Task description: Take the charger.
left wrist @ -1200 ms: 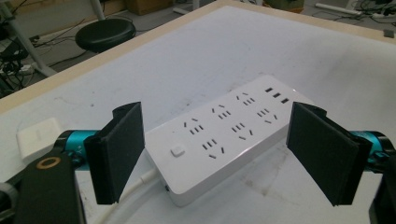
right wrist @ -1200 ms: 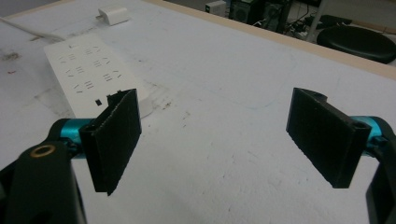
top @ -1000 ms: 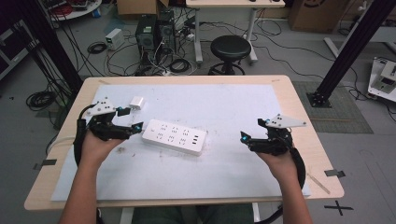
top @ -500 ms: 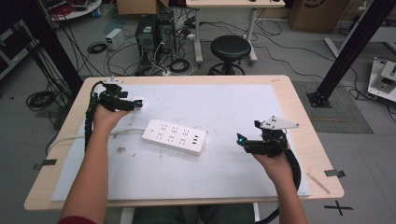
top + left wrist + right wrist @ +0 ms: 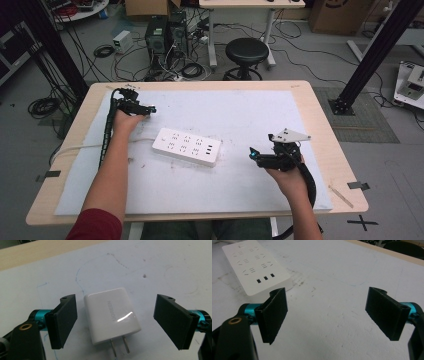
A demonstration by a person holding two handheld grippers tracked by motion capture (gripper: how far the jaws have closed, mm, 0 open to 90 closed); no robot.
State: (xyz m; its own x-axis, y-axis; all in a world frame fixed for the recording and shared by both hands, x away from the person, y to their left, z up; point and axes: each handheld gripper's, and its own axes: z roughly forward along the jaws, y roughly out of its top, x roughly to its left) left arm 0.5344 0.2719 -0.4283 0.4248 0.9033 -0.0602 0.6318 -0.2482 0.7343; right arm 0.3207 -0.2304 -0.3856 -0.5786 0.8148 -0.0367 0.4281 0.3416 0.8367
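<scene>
White table mat point(image 5: 240, 115), left gripper point(image 5: 115, 320) jaws apart around charger point(image 5: 111, 315), right gripper point(image 5: 329, 315) jaws apart near power strip point(image 5: 255, 267).

Your left gripper point(image 5: 115, 322) straddles the white charger point(image 5: 111, 315), with bare mat showing between each pad and the charger's sides. Beside the power strip point(image 5: 186, 146), toward your right gripper point(image 5: 328, 315), the white mat point(image 5: 240, 115) lies bare; the strip's near end sits just beyond the left-hand pad point(image 5: 273, 315).
</scene>
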